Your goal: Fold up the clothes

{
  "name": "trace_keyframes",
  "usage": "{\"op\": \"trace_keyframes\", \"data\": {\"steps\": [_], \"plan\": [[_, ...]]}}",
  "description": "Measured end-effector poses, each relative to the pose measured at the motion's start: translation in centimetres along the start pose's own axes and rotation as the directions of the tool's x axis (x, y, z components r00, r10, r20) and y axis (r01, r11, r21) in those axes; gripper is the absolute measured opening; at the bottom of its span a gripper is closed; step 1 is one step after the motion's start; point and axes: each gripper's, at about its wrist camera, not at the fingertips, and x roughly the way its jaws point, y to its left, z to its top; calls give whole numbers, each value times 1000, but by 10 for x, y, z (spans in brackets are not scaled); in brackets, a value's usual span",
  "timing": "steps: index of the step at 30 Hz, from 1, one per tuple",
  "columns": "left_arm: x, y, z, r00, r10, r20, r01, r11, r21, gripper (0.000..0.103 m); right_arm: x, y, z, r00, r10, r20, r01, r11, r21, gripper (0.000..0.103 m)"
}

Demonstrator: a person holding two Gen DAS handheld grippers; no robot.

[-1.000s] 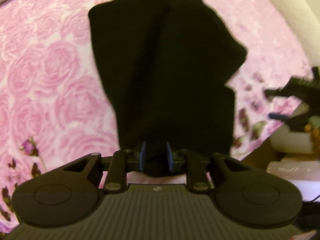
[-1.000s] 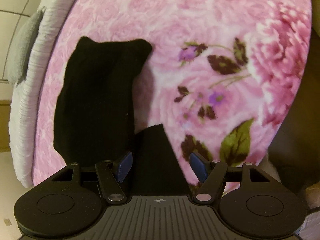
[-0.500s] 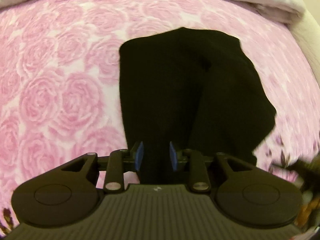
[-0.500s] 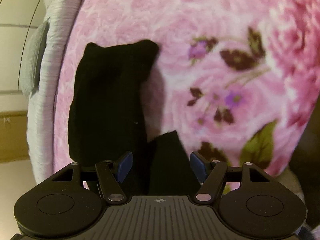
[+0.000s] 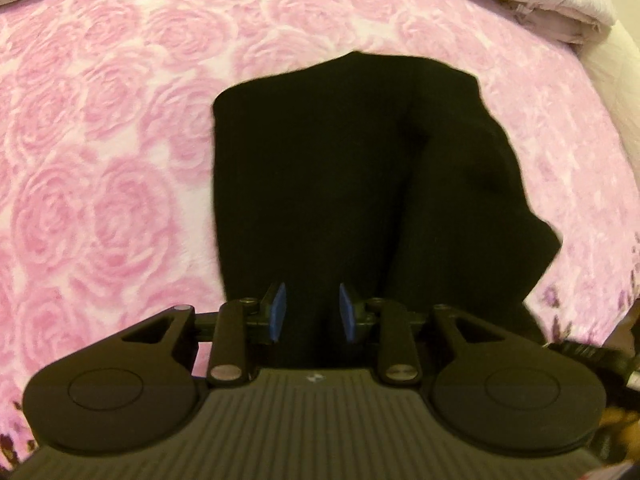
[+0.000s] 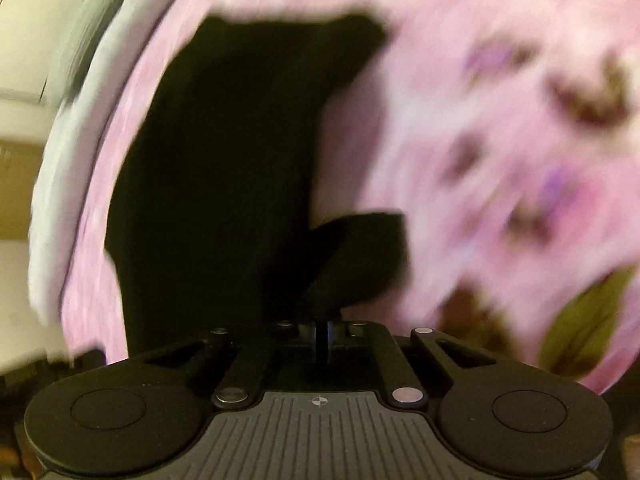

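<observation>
Black garment [image 5: 340,184], plain dark fabric, lies lengthwise on the pink rose-print blanket [image 5: 104,184], loosely folded with a long crease down its middle. Far edge points toward the blanket's pale border. Near corner is lifted off the blanket, flap bunched; right wrist view is blurred.

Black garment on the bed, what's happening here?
A person with two handheld grippers is folding a black garment on a pink rose-print bedspread. The right gripper has shut on a corner of it. The left gripper is open, blue-padded fingers straddling the near edge. The right view is motion-blurred.
</observation>
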Motion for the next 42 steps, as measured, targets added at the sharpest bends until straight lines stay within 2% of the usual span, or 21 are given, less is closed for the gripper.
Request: {"op": "trace_keyframes", "data": {"steps": [3, 7, 11, 12, 13, 15, 16, 17, 19, 21, 24, 27, 29, 33, 35, 39, 42], "plan": [[2, -14, 7, 999, -35, 8, 34, 999, 7, 24, -35, -18, 36, 989, -67, 130, 65, 998, 16, 4], [8, -38, 13, 997, -82, 3, 82, 996, 23, 24, -74, -43, 83, 947, -182, 265, 176, 983, 45, 4], [18, -54, 25, 993, -114, -20, 115, 993, 40, 24, -67, -70, 114, 967, -235, 98, 229, 971, 76, 5], [20, -56, 29, 993, -117, -21, 118, 992, 44, 25, -68, -76, 119, 979, -196, 49, 190, 975, 113, 6], [21, -57, 35, 993, -118, -18, 118, 992, 50, 25, -74, -74, 123, 986, -158, 49, 150, 979, 140, 10], [26, -58, 51, 993, -115, -7, 115, 992, 58, 26, -86, -66, 131, 992, -94, 84, 78, 981, 179, 35], [28, -58, 60, 994, -114, -3, 114, 992, 60, 27, -92, -62, 135, 993, -62, 102, 41, 979, 198, 65], [30, -59, 69, 994, -113, 1, 113, 992, 61, 27, -95, -59, 137, 991, -24, 130, -5, 976, 220, 78], [37, -59, 87, 993, -119, 2, 118, 991, 65, 28, -88, -48, 147, 988, 60, 143, -93, 967, 236, 79], [43, -58, 102, 993, -115, 8, 114, 991, 73, 28, -72, -31, 157, 986, 120, 117, -141, 970, 197, 79], [54, -57, 122, 993, -120, -3, 120, 987, 105, 28, -46, 2, 160, 988, 140, 68, -145, 987, 64, 79], [66, -55, 137, 992, -125, -16, 126, 984, 127, 30, -16, 23, 149, 995, 92, 44, -88, 992, -90, 79], [78, -51, 147, 993, -118, -33, 121, 984, 130, 31, 4, 28, 146, 997, 58, 46, -51, 988, -145, 79], [103, -42, 164, 990, -123, -66, 131, 981, 140, 33, 33, 19, 147, 997, 72, 32, -68, 992, -109, 78], [119, -38, 174, 987, -141, -82, 151, 979, 139, 34, 35, 17, 143, 998, 66, 26, -63, 992, -111, 75], [152, -31, 194, 978, -176, -113, 191, 972, 135, 35, 31, 11, 131, 999, 49, -6, -50, 995, -91, 74], [182, -31, 212, 968, -204, -143, 221, 969, 111, 36, 25, 9, 125, 998, 66, 19, -65, 996, -62, 74]]}}
